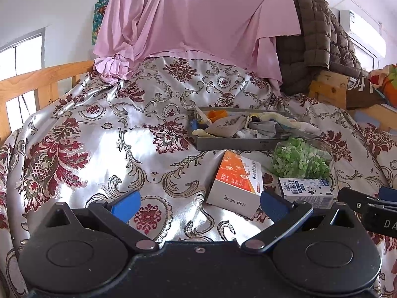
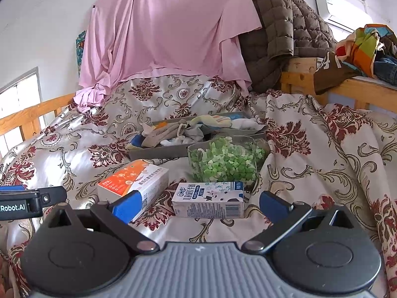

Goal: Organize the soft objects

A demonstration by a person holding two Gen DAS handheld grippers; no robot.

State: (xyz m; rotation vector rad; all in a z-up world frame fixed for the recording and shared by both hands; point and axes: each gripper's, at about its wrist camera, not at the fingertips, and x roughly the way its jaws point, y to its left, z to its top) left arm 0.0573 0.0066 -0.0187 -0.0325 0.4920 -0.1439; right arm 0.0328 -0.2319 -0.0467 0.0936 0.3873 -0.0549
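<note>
left wrist: your left gripper [image 1: 198, 204] jaws spread, empty; soft cloths [image 1: 238, 126] piled in grey tray [image 1: 230, 144] beyond orange box [image 1: 235, 181] | right wrist: right gripper [image 2: 198, 204] wide, empty, behind milk carton [image 2: 208, 200]; cloths [image 2: 173, 131] limp, light: pinch a bunched fold

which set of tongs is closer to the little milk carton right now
Right. The right tongs are open with the milk carton lying just ahead between their fingers. The left tongs sit off to the carton's left, behind the orange box.
</note>
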